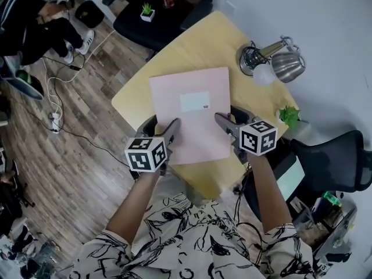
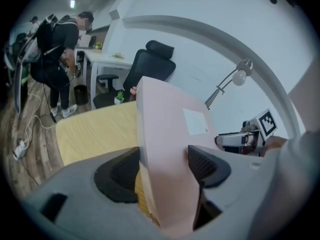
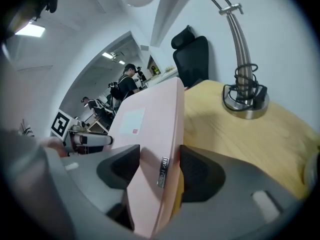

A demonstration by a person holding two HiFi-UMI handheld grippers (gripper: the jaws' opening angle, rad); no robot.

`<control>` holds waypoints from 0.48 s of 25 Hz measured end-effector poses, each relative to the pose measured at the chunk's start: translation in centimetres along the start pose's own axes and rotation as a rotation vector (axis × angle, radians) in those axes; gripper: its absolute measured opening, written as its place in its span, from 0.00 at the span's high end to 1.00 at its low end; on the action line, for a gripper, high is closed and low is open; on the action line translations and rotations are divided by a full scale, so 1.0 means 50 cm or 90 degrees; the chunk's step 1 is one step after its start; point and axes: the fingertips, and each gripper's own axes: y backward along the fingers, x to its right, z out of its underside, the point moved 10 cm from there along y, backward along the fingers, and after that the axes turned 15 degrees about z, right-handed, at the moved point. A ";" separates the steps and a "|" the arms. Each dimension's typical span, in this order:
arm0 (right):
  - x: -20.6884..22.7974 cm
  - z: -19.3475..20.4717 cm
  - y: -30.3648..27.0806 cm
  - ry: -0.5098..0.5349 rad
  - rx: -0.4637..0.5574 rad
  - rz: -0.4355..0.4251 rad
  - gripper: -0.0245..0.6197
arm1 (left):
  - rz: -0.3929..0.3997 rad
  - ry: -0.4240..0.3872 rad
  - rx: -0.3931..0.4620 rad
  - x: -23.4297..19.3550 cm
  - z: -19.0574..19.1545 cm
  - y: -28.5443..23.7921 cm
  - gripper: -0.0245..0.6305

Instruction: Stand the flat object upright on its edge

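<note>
Jaws of the left gripper (image 2: 162,165) and right gripper (image 3: 160,168) clamp the pink flat box (image 1: 192,118) by its sides. Raising both evenly should keep its far edge pivoting on the table (image 1: 203,42).

Bright even indoor light, soft shadows, fisheye-bent gripper views, dark vignetted corners

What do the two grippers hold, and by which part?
The flat pink box: left gripper grips its left edge, right gripper its right edge.
</note>
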 end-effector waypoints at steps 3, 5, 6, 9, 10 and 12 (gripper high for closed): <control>-0.047 -0.027 0.035 0.022 0.047 0.009 0.56 | -0.005 -0.079 0.030 0.023 -0.035 0.054 0.50; -0.078 -0.053 0.050 0.033 0.087 0.009 0.57 | -0.011 -0.128 0.056 0.032 -0.063 0.088 0.50; -0.092 -0.066 0.057 0.039 0.108 0.011 0.57 | -0.012 -0.150 0.069 0.034 -0.077 0.102 0.50; -0.132 -0.095 0.081 0.069 0.166 0.026 0.57 | -0.015 -0.203 0.102 0.043 -0.109 0.139 0.51; -0.144 -0.103 0.088 0.079 0.184 0.032 0.57 | -0.016 -0.218 0.112 0.044 -0.118 0.150 0.51; -0.165 -0.115 0.102 0.092 0.218 0.044 0.57 | -0.016 -0.248 0.133 0.049 -0.133 0.168 0.51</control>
